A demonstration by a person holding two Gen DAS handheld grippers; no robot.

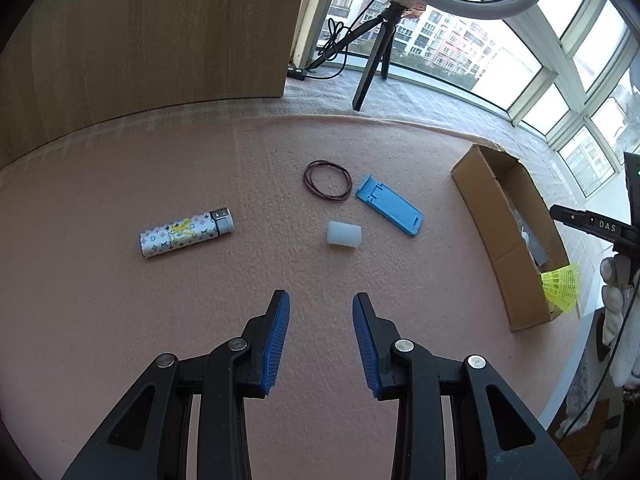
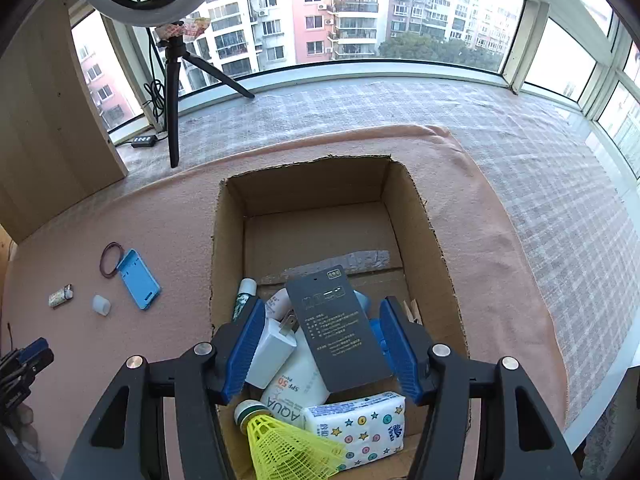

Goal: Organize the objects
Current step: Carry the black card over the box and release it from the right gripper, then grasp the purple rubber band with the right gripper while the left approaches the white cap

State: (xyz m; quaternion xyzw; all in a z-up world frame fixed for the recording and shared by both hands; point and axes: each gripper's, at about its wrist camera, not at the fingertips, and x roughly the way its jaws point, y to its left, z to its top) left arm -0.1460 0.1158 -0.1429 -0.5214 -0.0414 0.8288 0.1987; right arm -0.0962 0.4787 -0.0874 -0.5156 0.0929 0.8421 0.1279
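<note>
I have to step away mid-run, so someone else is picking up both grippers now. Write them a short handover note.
Left gripper: open, empty, above the pink mat.
Right gripper: open over the cardboard box; a yellow shuttlecock lies just below it.
Done: charger plug, sunscreen tube, tissue pack and dark card are in the box.
Left on the mat: lighter, rubber bands, blue phone stand, white cap.

Shuttlecock (image 2: 280,444) in box (image 2: 224,240) — lighter (image 1: 186,233) outside
</note>
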